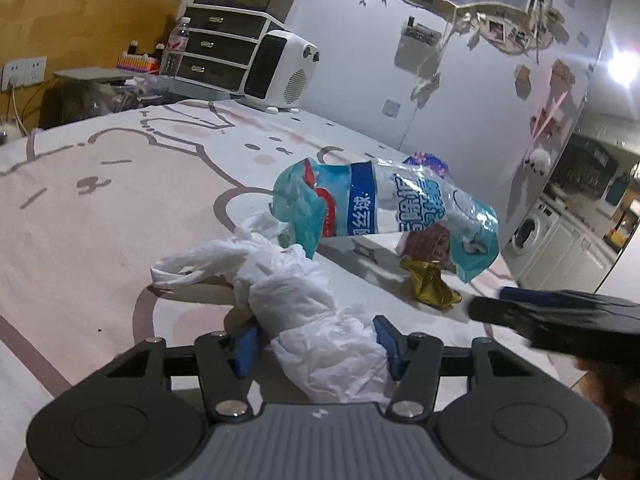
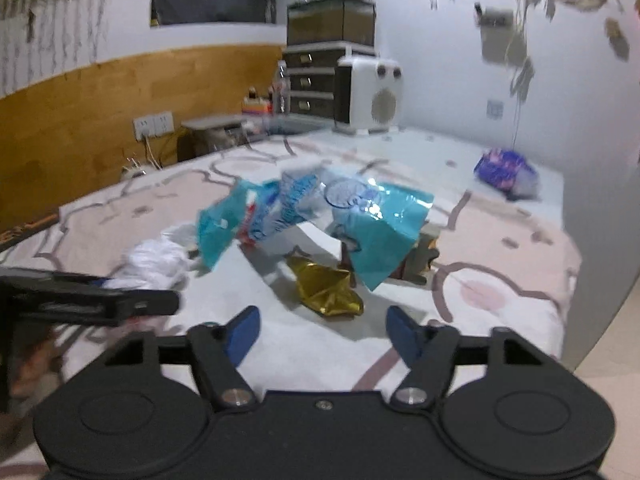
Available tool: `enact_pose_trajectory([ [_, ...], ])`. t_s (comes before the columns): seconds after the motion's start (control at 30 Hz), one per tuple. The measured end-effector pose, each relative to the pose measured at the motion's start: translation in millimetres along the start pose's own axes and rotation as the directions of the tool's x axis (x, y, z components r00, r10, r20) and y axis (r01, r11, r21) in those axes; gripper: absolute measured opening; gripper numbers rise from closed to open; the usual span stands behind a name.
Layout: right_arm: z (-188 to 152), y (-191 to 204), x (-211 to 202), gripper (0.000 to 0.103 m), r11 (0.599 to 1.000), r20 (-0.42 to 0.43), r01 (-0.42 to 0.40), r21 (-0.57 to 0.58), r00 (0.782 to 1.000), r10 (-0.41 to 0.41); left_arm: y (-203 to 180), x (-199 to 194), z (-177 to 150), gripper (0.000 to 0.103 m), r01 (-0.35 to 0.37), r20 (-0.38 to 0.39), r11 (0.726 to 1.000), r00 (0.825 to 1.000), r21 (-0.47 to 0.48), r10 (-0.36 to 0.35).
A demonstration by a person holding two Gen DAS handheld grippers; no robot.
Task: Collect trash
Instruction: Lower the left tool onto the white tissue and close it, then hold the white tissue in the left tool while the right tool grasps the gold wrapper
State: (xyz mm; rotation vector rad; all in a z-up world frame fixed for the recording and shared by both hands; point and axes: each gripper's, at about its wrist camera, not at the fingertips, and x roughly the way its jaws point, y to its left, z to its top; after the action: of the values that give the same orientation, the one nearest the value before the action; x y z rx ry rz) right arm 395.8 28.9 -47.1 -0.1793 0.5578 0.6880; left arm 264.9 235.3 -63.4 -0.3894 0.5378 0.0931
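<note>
A crumpled white plastic bag (image 1: pixel 296 296) lies on the bed sheet (image 1: pixel 100 224) and runs between the fingers of my left gripper (image 1: pixel 316 344), whose jaws stand apart around it. Behind it lie a teal and blue printed plastic wrapper (image 1: pixel 384 208), a gold foil wrapper (image 1: pixel 430 286) and a brown packet (image 1: pixel 426 242). My right gripper (image 2: pixel 322 334) is open and empty just in front of the gold foil wrapper (image 2: pixel 326 290), with the teal wrapper (image 2: pixel 316 216) and the white bag (image 2: pixel 156 264) beyond. A purple wrapper (image 2: pixel 504 172) lies far right.
A white heater (image 1: pixel 280 72), a dark drawer unit (image 1: pixel 228 36) and a water bottle (image 1: pixel 176 48) stand at the far end of the bed. The bed's right edge (image 2: pixel 564 280) drops to the floor. A washing machine (image 1: pixel 528 236) shows at the right.
</note>
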Motion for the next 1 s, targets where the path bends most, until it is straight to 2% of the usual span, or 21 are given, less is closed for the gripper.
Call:
enact_pose_trajectory([
  [0.1,7.4,-12.5,29.3,0.056,0.999,-0.032,0.016,0.034,0.999,-0.015,1.9,-0.2,0.4,0.058,0.010,0.002,1.000,1.000,-0.013,-0.010],
  [0.2,11.7,-22.6,52.3,0.055,0.998,-0.061,-0.021,0.060,0.998,0.024,2.1,0.1,0.6,0.058,0.017,0.002,1.000,1.000,-0.014,-0.017],
  [0.33,12.7,-23.3,69.9,0.055,0.998,-0.064,-0.049,0.041,0.997,0.051,1.6,0.4,0.4,0.058,0.029,-0.003,1.000,1.000,-0.007,-0.029],
  [0.4,10.9,-18.3,71.9,0.052,0.999,-0.050,-0.050,0.014,0.997,0.051,1.3,0.7,0.4,0.058,0.034,-0.005,0.999,0.999,-0.004,-0.034],
  [0.47,10.4,-11.7,72.1,0.043,0.998,-0.051,-0.055,-0.021,0.997,0.054,1.2,1.1,0.4,0.058,0.041,-0.007,0.999,0.999,0.001,-0.041],
  [0.53,9.7,-4.4,70.0,0.020,0.996,-0.049,-0.079,-0.044,0.996,0.077,0.6,1.0,0.2,0.058,0.042,-0.007,0.999,0.999,0.004,-0.042],
  [0.63,8.8,4.1,67.6,0.010,0.994,-0.046,-0.080,-0.073,0.996,0.077,1.7,1.7,0.2,0.058,0.045,-0.007,0.999,0.999,0.000,-0.045],
  [0.7,8.1,5.6,64.4,0.007,0.993,-0.049,-0.091,-0.074,0.995,0.087,2.1,1.9,0.2,0.058,0.046,-0.007,0.999,0.999,-0.003,-0.046],
  [0.8,4.6,6.1,54.0,0.008,0.993,-0.063,-0.105,-0.059,0.993,0.101,3.1,2.1,0.5,0.058,0.045,-0.006,0.999,0.999,-0.004,-0.045],
  [0.87,1.3,5.9,47.1,0.014,0.993,-0.062,-0.111,-0.046,0.992,0.108,2.6,2.0,0.2,0.058,0.044,-0.005,0.999,0.999,-0.002,-0.044],
  [0.9,-0.4,6.9,42.7,0.022,0.992,-0.054,-0.115,-0.048,0.992,0.113,2.5,1.9,0.2,0.058,0.043,-0.004,0.999,0.999,-0.001,-0.043],
  [0.93,-1.4,8.3,38.9,0.037,0.992,-0.038,-0.117,-0.052,0.993,0.115,2.6,1.8,0.1,0.058,0.043,-0.004,0.999,0.999,-0.001,-0.043],
  [0.97,-1.6,10.2,36.0,0.047,0.991,-0.023,-0.118,-0.060,0.993,0.117,2.6,1.8,0.1,0.058,0.043,-0.004,0.999,0.999,-0.002,-0.043],
  [1.0,-1.2,12.1,33.6,0.061,0.990,-0.004,-0.121,-0.074,0.993,0.121,2.7,1.7,0.1,0.058,0.044,-0.004,0.999,0.999,-0.003,-0.044],
])
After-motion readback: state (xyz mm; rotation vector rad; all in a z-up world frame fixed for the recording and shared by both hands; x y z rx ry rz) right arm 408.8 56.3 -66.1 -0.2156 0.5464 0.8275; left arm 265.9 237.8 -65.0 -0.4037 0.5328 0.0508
